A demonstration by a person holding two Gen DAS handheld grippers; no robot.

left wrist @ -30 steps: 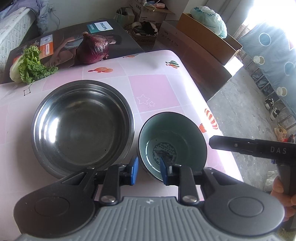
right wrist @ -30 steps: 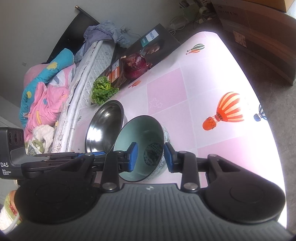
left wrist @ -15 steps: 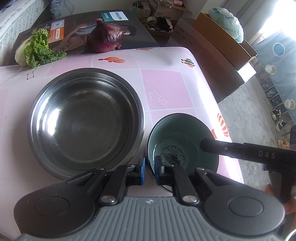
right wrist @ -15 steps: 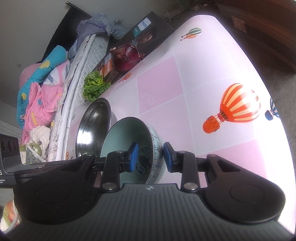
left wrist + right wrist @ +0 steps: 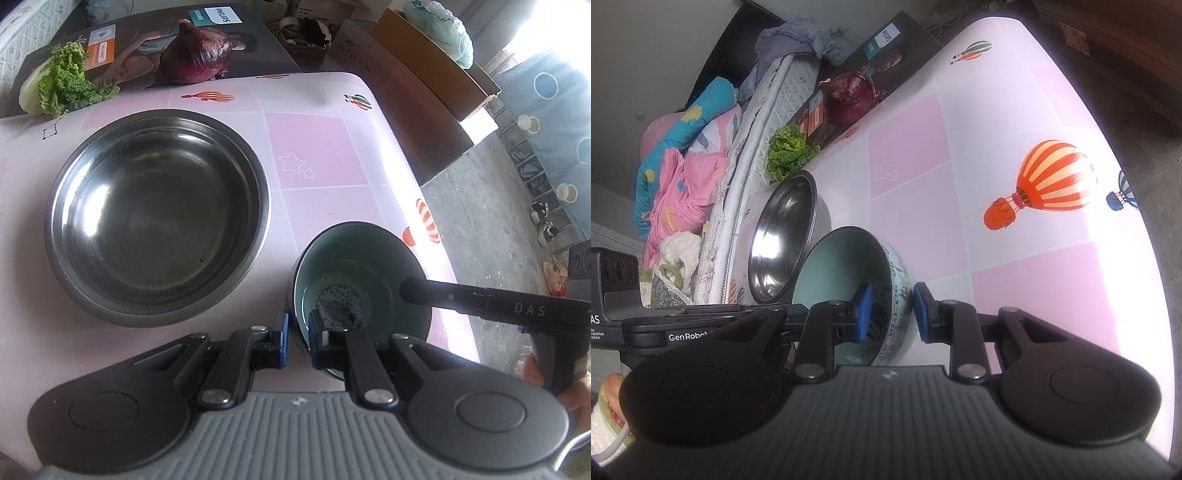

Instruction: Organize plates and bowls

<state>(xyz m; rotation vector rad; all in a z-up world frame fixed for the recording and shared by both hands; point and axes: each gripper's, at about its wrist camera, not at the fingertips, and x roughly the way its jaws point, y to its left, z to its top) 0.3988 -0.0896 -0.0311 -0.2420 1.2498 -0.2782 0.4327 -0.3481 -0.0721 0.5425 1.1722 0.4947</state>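
The left gripper (image 5: pixel 295 338) had its jaws clamped on the near rim of the ceramic bowl (image 5: pixel 360 284). The right gripper's (image 5: pixel 889 314) jaws were just closing astride its right wall, not yet pressing. The bowl stood on the bench (image 5: pixel 314 162), just right of the steel bowl (image 5: pixel 157 216). The step was probably grasping; next would be lifting it into the steel bowl.

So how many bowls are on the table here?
2. A large steel bowl sits toward the table's middle; a smaller ceramic bowl, teal inside, stands beside it near the table edge, both grippers at its rim. No others show.

"PHILIPS" on dark box (image 5: pixel 218 14)
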